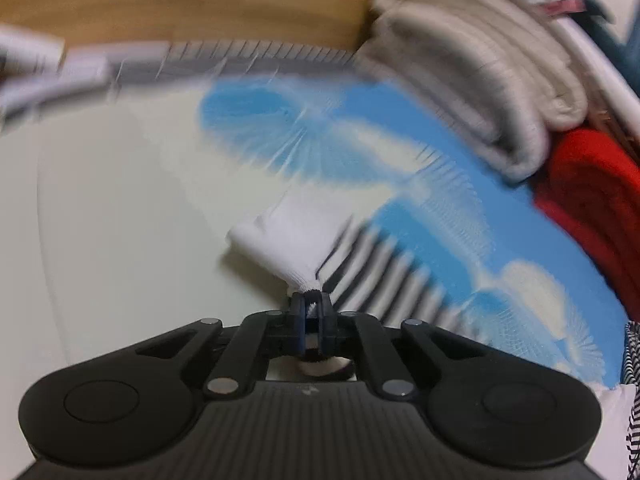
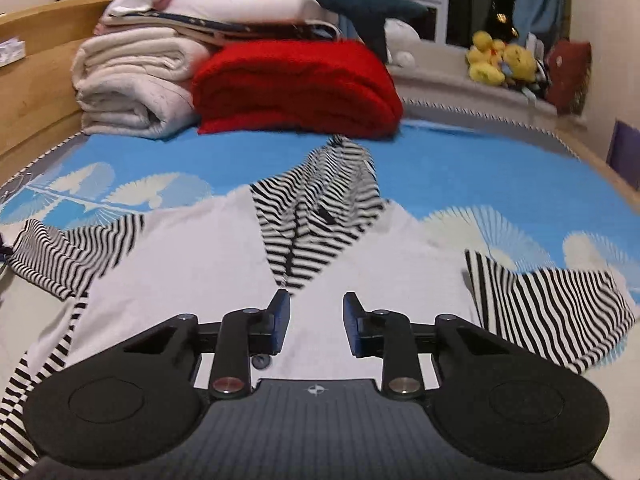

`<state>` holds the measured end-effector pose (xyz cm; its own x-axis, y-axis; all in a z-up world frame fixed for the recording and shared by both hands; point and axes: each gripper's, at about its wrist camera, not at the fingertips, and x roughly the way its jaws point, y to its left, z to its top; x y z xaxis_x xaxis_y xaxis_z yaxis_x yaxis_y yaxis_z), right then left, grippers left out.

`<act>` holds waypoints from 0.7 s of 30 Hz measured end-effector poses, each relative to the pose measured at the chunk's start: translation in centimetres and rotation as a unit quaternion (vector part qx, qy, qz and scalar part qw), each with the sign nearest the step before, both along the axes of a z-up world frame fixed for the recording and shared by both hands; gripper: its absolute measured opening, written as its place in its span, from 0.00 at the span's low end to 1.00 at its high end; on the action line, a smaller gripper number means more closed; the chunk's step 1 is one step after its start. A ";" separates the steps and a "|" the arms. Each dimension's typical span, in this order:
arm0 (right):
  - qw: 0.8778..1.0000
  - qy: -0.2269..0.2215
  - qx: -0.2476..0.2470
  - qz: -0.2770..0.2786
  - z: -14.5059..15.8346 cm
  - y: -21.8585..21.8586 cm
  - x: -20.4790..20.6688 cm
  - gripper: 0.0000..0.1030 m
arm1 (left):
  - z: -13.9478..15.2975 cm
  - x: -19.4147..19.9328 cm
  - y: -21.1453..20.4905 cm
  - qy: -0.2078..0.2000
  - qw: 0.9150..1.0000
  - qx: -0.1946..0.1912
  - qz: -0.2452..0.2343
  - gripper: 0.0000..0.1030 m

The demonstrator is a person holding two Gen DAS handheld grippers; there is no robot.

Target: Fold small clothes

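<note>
Left gripper (image 1: 311,302) pinches one striped garment (image 2: 168,264) (right gripper (image 2: 316,316) open).

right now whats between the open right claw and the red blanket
In the right wrist view, the striped shirt lies between the right claw and the red blanket, then bare blue sheet.

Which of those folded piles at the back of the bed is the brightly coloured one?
The red blanket, folded on the blue bed sheet. The quilt beside it on its left is cream, and the bedding stacked above is white and pale.
</note>
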<state>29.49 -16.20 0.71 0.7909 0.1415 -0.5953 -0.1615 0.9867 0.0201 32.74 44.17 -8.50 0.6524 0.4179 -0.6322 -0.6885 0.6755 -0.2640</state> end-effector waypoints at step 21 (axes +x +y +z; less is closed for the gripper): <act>0.956 0.105 0.214 -0.170 -3.0 -12.2 4.1 0.22 | 11.3 -0.3 -34.5 0.001 0.957 -0.032 -0.289 0.42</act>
<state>33.57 -28.44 -2.28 0.7033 0.1644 -0.6916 0.2192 0.8753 0.4311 32.44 9.70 2.78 0.7619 -0.0521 -0.6456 -0.2057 0.9257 -0.3175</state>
